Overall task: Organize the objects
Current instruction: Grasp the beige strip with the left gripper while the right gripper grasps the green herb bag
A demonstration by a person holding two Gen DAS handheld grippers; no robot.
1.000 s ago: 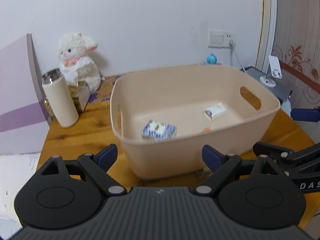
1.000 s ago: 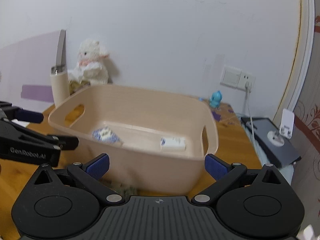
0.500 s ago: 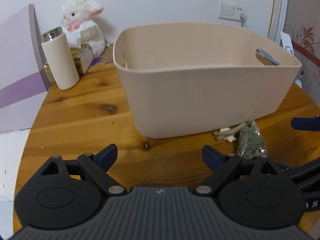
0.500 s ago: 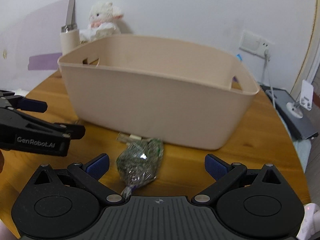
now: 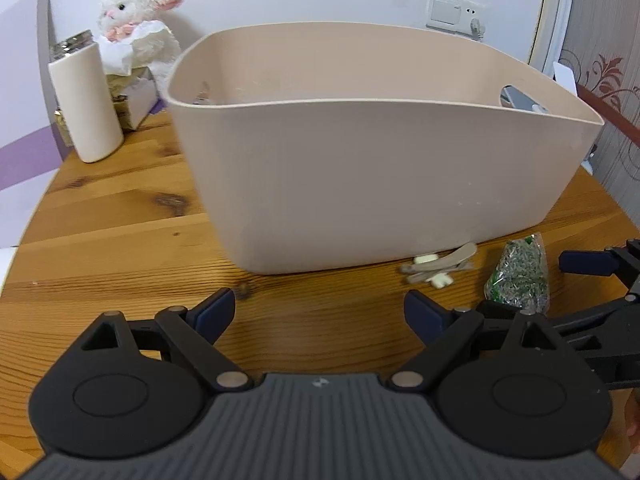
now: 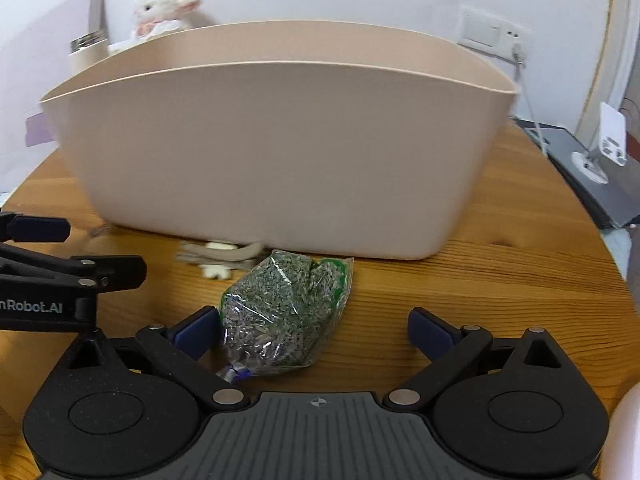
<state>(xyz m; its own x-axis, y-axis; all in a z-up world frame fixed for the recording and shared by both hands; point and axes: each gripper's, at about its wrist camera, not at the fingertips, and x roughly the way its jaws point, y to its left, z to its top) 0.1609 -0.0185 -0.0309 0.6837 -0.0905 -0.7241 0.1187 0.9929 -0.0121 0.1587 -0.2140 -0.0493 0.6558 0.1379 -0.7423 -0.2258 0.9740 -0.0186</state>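
Right gripper (image 6: 310, 328) low over the table, jaws spread wide, nothing clamped; a clear bag of grey-green dried bits (image 6: 282, 314) lies between its fingers, nearer the left pad and seemingly just touching it. Left gripper (image 5: 320, 312) also spread wide and empty, over bare wood, with the right gripper's dark fingers reaching in at the right edge of its view. Surface is a round wooden table (image 5: 120, 216), knotted pine planks. The bag (image 5: 518, 276) sits just in front of a large beige plastic tub (image 5: 380, 160), near the tub's base. Beside the bag, against the foot of the tub, a small blurred cluster of beige and pale pieces (image 5: 438, 266); what they are cannot be told. The tub's near wall fills both views and hides its inside. Behind it to the left: a cream tumbler with a metal lid (image 5: 86, 100), a white plush lamb (image 5: 138, 24) on a tissue box. White wall behind, with a switch-and-socket plate (image 5: 450, 16); a grey flat device with a white stand (image 6: 608, 140) off the table's right side.
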